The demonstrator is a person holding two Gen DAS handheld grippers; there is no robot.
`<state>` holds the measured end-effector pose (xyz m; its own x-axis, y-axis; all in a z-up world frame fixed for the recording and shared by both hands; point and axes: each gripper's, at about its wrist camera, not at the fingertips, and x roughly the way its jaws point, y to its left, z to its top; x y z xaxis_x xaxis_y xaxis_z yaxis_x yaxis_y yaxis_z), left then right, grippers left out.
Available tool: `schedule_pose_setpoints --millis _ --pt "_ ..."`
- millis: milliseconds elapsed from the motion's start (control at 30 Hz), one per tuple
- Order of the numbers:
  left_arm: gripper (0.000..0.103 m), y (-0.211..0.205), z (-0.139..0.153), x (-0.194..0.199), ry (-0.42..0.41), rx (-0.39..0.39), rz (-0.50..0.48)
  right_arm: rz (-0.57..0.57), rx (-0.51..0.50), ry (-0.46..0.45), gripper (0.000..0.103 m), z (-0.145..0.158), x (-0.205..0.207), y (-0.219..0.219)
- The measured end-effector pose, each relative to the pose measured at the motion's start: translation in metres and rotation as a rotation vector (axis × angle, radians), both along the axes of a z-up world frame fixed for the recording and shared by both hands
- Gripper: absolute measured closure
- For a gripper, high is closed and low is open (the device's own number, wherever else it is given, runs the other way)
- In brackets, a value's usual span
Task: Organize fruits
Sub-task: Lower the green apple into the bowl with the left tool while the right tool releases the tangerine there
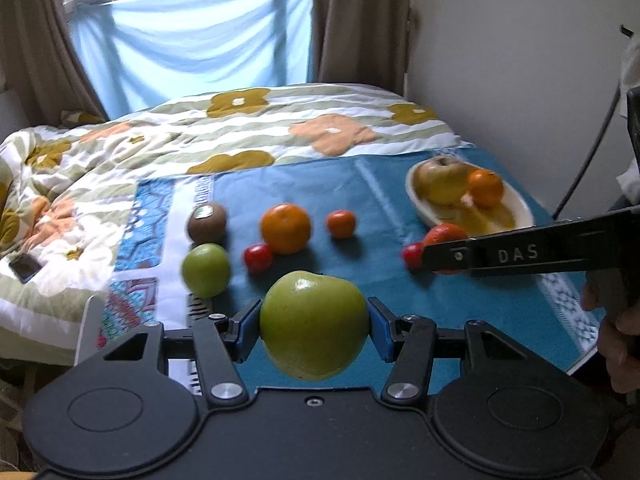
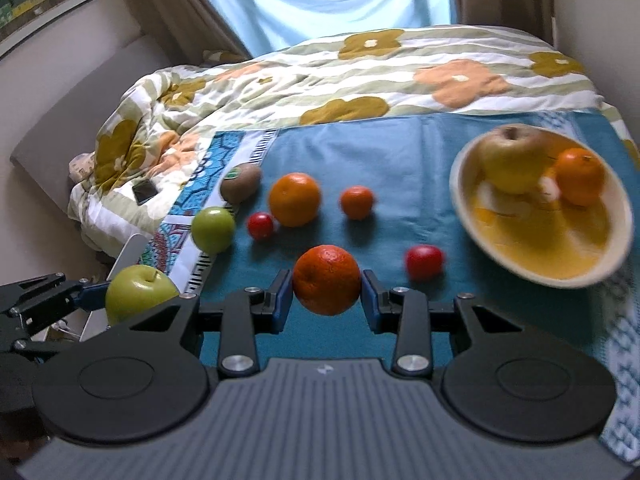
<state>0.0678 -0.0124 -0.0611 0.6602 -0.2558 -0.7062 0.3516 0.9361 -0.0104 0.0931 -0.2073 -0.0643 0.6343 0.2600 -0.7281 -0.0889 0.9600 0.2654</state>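
Observation:
My left gripper (image 1: pixel 314 326) is shut on a large green apple (image 1: pixel 314 324), held above the blue cloth (image 1: pixel 384 184); it also shows in the right wrist view (image 2: pixel 138 294). My right gripper (image 2: pixel 326 300) is shut on a dark orange mandarin (image 2: pixel 326 280), held above the cloth; the left wrist view shows it (image 1: pixel 446 236) behind the gripper's black finger. The white bowl (image 2: pixel 468 216) at the right holds a yellow apple (image 2: pixel 512 160) and a mandarin (image 2: pixel 580 176). On the cloth lie a small green apple (image 2: pixel 213 230), a kiwi (image 2: pixel 240 182), an orange (image 2: pixel 295 199), a small mandarin (image 2: pixel 357 202) and two tomatoes (image 2: pixel 260 225), (image 2: pixel 424 261).
The cloth lies on a bed with a flowered quilt (image 2: pixel 360 76). A phone (image 2: pixel 145 192) lies on the quilt at the left. A wall (image 1: pixel 500 60) stands at the right, a curtained window (image 1: pixel 192 36) behind the bed. A cable (image 1: pixel 592 152) hangs at the right.

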Motion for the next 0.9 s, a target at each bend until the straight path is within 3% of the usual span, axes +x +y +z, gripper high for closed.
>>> schedule_pose_setpoints --millis 467,900 --pt "0.044 -0.103 0.021 0.006 -0.012 -0.043 -0.077 -0.095 -0.088 -0.015 0.052 0.025 -0.029 -0.123" --pt "0.044 -0.193 -0.002 0.048 0.012 -0.008 -0.115 -0.086 -0.093 0.001 0.052 0.006 0.007 -0.207"
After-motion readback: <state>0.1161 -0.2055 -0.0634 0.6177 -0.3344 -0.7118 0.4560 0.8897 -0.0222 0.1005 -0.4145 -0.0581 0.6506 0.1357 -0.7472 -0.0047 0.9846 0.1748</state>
